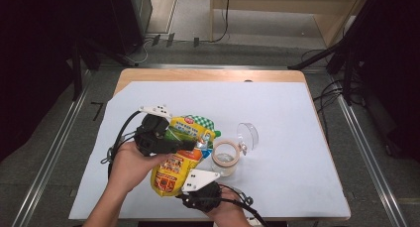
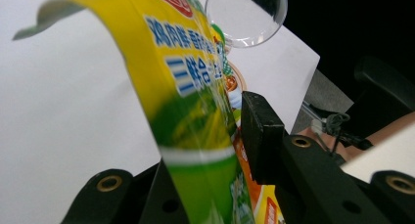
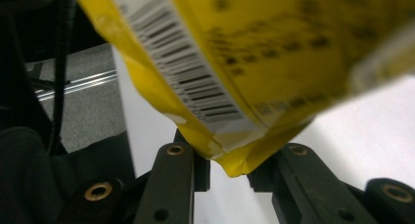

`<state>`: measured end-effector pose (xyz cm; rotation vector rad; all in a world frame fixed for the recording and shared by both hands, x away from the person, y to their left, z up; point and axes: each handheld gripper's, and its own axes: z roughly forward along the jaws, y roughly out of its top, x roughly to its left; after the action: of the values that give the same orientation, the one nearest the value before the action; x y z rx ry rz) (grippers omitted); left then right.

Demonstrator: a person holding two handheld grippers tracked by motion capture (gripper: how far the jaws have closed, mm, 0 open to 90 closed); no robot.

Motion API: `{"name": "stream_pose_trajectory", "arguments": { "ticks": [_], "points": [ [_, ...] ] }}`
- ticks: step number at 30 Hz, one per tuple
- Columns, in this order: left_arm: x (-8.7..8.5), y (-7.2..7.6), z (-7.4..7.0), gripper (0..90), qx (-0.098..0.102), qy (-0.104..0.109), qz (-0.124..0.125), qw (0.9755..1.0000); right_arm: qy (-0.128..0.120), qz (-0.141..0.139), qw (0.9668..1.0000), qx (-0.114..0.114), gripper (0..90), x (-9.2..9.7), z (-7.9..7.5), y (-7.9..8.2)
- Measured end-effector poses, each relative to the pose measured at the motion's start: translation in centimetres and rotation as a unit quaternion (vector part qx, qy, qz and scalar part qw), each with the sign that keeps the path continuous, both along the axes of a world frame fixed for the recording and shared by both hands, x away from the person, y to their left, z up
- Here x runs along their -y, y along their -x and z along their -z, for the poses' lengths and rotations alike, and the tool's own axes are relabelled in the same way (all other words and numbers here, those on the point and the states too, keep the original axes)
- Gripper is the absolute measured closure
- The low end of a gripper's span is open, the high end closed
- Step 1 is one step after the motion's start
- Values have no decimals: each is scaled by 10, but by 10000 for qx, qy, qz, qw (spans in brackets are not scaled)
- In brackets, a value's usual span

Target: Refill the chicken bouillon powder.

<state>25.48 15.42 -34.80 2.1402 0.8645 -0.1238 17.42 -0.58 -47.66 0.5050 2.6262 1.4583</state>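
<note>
Black jaws of our right gripper (image 3: 227, 170) stand on either side of the bottom corner of the yellow pouch (image 3: 254, 62), which dips between them. We cannot tell from the right gripper view whether the pads press on that corner or merely flank it.

Our left gripper (image 2: 205, 150) has the pouch (image 2: 186, 101) running up between its jaws. One pad sits just beside the printed face with a narrow gap showing, so we read this gripper as released around the pouch, not clenched on it.

In the high view, the pouch (image 1: 183, 152) is raised over the white sheet (image 1: 297, 138) on the worktop (image 1: 148, 74). Its long axis runs from the right gripper (image 1: 200, 190) at the bottom end, away from us, to the top end by the left gripper (image 1: 190, 143). The cup (image 1: 225, 158) stands just beyond the left gripper's tips, with its clear lid (image 1: 247, 135) resting just past it.

We judge that the coming move turns on the pouch's top end and the cup. The left gripper is the nearer one, and the pouch mouth points almost at the cup rim. If the left gripper's hold is loose, the pouch could slip while tilting.
</note>
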Motion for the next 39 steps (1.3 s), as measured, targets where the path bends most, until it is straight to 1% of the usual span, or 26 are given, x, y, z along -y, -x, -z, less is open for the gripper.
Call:
{"name": "stream_pose_trajectory", "arguments": {
  "ticks": [1,2,3,5,6,8,9,10,12,14,16,17,18,19,20,22,24,26,27,29,30,31,33,35,38,39],
  "points": [
    [2,0,1,776,-32,-83,18,10000,-35,-6,10000,48,742,-1,-1,2],
    [5,0,3,772,-16,-172,20,9998,-79,-26,9999,106,725,0,-4,3],
    [7,0,5,772,-21,-206,27,9998,-29,-57,9999,107,715,-1,-6,4],
    [10,0,6,769,-66,-185,75,9998,-1,-61,9999,137,708,-1,-7,7],
    [11,-1,6,766,-65,-208,80,9997,-5,-47,9999,108,708,-1,-7,7],
    [14,-2,8,754,-139,-238,55,9996,-34,-19,10000,-22,708,-1,-7,7],
    [15,-5,10,745,-254,-243,45,9994,-59,-34,9999,-89,707,0,-8,6],
    [16,-6,11,736,-309,-261,33,9992,-100,-44,9997,-234,705,0,-9,6],
    [17,-10,12,731,-451,-282,43,9986,-112,-66,9993,-363,700,-1,-11,7],
    [18,-12,12,731,-557,-284,43,9980,-117,-94,9991,-402,697,-2,-12,8],
    [20,-15,12,719,-672,-247,22,9974,-152,-118,9991,-389,694,-1,-13,7],
    [21,-18,11,700,-822,-197,-28,9964,-183,-134,9987,-464,692,-1,-15,7],
    [23,-20,11,667,-897,-172,-42,9958,-230,-156,9983,-510,690,0,-17,7],
    [26,-24,10,661,-943,-202,-8,9953,-263,-160,9982,-509,687,0,-18,6],
    [28,-26,9,667,-963,-227,15,9951,-308,-175,9977,-579,684,1,-21,6],
    [33,-31,9,672,-1071,-266,45,9939,-360,-183,9972,-635,679,1,-23,6],
    [40,-37,9,671,-1238,-357,120,9916,-373,-173,9970,-663,673,2,-26,5],
    [46,-42,10,665,-1336,-491,143,9897,-381,-168,9967,-692,671,3,-27,4],
    [48,-44,10,655,-1343,-505,140,9896,-392,-153,9965,-719,670,4,-27,3],
    [47,-45,11,652,-1330,-438,142,9900,-428,-119,9957,-818,670,7,-25,-1],
    [46,-46,12,652,-1346,-400,121,9900,-425,-102,9957,-812,670,7,-25,-3],
    [44,-47,13,649,-1374,-412,117,9896,-438,-91,9952,-866,670,8,-25,-4],
    [40,-48,14,638,-1426,-321,32,9893,-495,-72,9939,-984,670,10,-24,-8],
    [38,-47,15,623,-1524,-244,7,9880,-501,4,9936,-1010,666,12,-23,-9],
    [38,-44,17,626,-1521,-357,32,9877,-511,102,9932,-1038,661,13,-23,-11],
    [38,-44,18,627,-1550,-345,39,9873,-539,123,9928,-1059,661,14,-23,-11]
  ]
}}
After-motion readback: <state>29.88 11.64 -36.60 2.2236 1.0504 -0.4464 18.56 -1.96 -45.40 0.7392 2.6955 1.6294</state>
